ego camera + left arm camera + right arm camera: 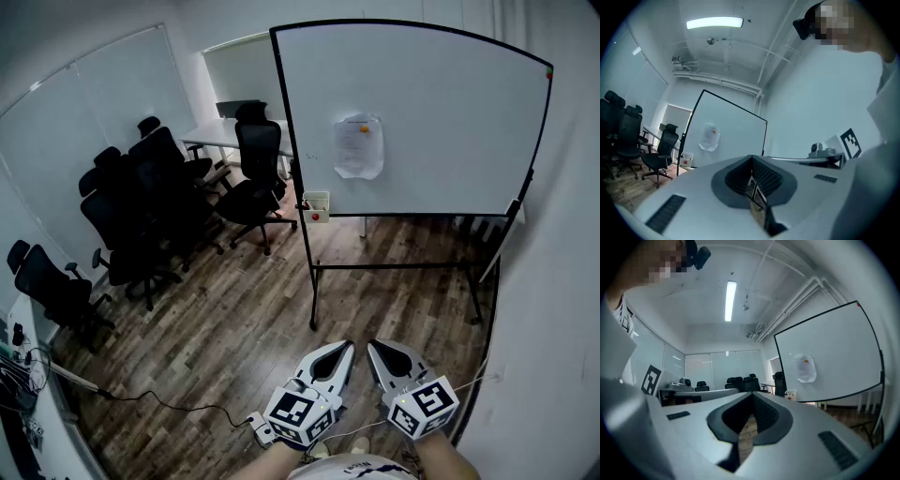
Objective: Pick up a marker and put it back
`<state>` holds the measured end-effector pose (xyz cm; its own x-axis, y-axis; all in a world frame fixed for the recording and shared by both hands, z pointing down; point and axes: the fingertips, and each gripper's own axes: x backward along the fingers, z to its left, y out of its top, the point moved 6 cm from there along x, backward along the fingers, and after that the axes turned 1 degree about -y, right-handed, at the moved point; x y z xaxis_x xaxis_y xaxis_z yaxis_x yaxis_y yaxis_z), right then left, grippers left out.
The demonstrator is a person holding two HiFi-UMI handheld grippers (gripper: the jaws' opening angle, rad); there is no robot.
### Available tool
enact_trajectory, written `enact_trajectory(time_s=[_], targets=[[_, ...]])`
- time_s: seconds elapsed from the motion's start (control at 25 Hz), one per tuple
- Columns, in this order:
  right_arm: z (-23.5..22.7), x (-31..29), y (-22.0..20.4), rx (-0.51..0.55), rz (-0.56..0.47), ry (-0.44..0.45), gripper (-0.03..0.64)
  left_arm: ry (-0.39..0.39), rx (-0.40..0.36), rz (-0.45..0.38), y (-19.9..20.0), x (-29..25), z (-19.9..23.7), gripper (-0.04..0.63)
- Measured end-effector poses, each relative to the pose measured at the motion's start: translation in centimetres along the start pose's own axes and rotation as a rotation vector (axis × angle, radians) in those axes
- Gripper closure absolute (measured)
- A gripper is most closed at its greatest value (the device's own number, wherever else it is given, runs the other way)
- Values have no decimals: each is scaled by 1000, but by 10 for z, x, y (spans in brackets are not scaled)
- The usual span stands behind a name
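Bare wooden floor point(244, 319) lies open between the whiteboard point(412, 112) and the person. Office chairs point(141, 216) crowd the left and a wall point(562, 328) hems in the right. The left hand-held gripper point(343, 351) and right hand-held gripper point(375, 349) are each pressed together on nothing, well apart from the board. No marker can be made out. A small white box point(316, 206) hangs at the board's lower-left corner, its contents too small to tell. Only the head view shows the floor cable point(169, 403).

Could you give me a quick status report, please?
Left gripper and right gripper shut, empty. No marker made out; small box at the whiteboard's corner, far ahead. Only floor between.
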<state>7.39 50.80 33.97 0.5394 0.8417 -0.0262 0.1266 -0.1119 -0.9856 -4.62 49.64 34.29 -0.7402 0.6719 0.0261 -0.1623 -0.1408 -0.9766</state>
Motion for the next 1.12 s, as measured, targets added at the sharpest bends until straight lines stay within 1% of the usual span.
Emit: enact_trajectory(time_s=[0.2, 0.52, 1.12], targets=[[-6, 3, -7, -28, 7, 9, 604, -1, -3, 3, -5, -3, -4, 584], [-6, 8, -2, -19, -15, 15, 604, 21, -23, 19, -7, -1, -5, 584], [-44, 31, -6, -36, -38, 37, 604, 86, -38, 27, -18, -24, -18, 584]])
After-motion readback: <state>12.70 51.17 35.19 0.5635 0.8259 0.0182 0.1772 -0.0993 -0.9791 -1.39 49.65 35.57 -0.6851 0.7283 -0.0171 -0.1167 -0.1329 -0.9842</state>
